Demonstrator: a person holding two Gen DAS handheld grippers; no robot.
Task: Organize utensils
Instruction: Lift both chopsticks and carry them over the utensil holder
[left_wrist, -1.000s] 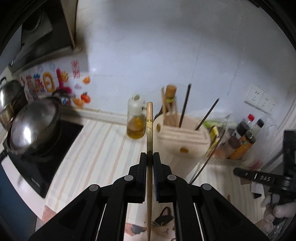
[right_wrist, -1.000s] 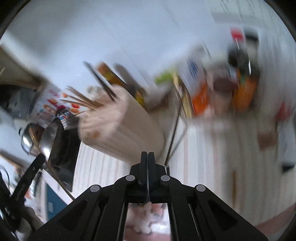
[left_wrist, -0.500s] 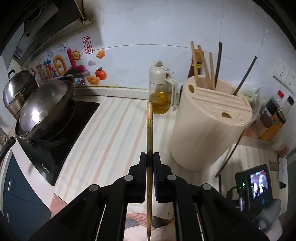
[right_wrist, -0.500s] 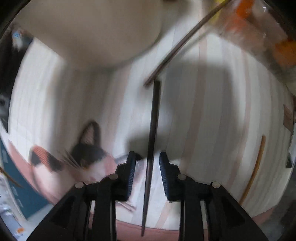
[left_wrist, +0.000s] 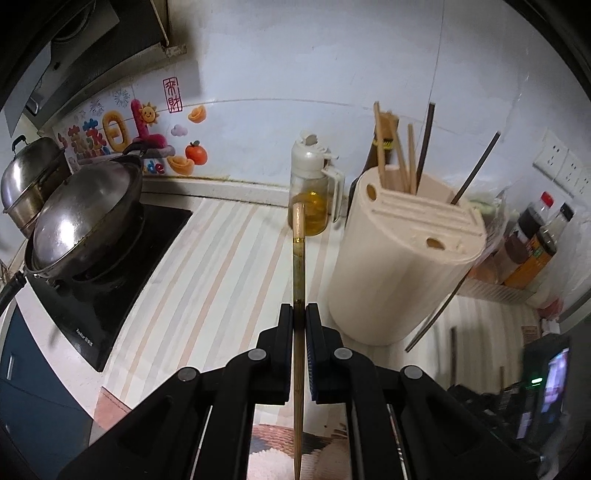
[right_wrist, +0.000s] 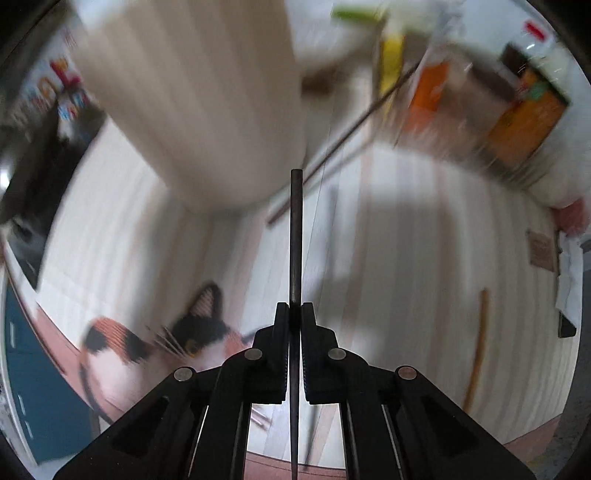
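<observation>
Chopsticks fill both claws: my left claw (left_wrist: 299, 314) pinches a wooden chopstick (left_wrist: 298, 258), my right claw (right_wrist: 294, 314) has just closed on a dark chopstick (right_wrist: 295, 236).

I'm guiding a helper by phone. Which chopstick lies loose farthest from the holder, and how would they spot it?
Start at the cream utensil holder on the striped counter. The light wooden chopstick lies flat, alone, well away from it; the nearer dark chopstick leans.
</observation>
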